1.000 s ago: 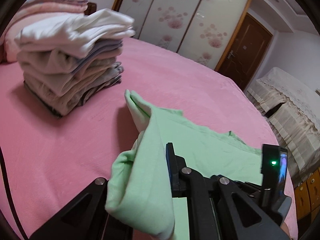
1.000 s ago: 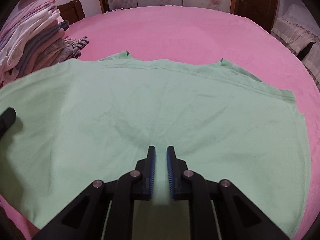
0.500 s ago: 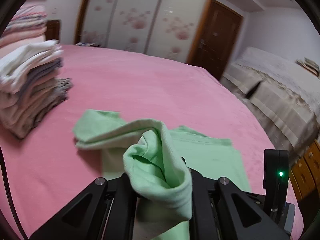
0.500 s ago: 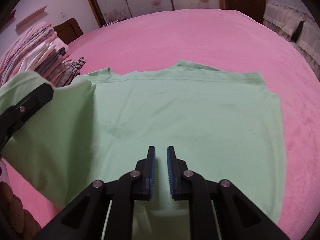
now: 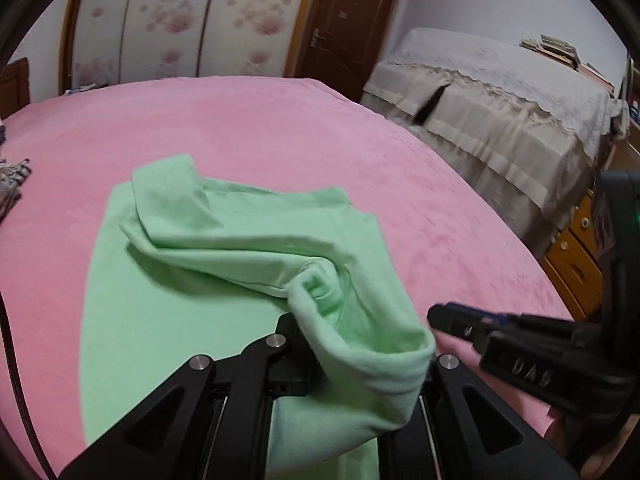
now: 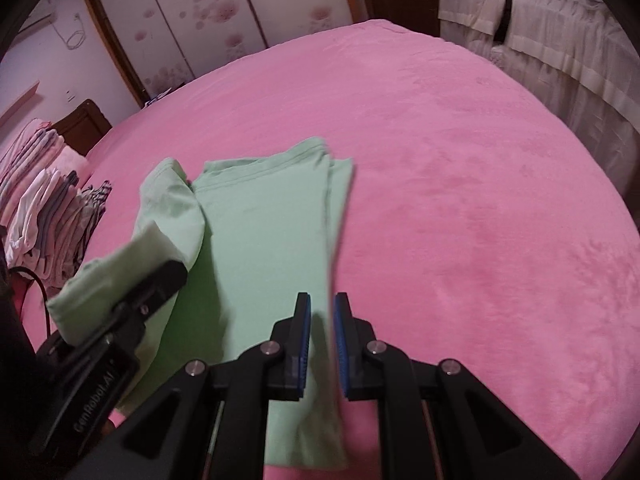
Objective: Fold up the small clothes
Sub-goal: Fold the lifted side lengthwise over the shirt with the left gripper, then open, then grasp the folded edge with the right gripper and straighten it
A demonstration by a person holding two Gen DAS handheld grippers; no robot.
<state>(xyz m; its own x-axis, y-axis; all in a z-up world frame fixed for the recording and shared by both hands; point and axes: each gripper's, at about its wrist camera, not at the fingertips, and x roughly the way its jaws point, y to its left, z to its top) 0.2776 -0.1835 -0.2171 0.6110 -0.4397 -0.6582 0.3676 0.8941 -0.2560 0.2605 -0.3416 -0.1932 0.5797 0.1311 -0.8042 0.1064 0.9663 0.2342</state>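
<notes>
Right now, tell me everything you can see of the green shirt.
The green shirt is pale mint, soft knit, with stitched hems. It lies on the pink bedspread, folded lengthwise into a narrow strip with layered edges along its right side. The left gripper holds a bunched part, lifted and draped back over the flat part, one sleeve flopped near the far left corner. The right gripper straddles the near right edge, jaws slightly apart.

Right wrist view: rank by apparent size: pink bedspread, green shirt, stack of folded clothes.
1. pink bedspread
2. green shirt, nearer the camera
3. stack of folded clothes, partly cut off at the left edge, so unsure
</notes>
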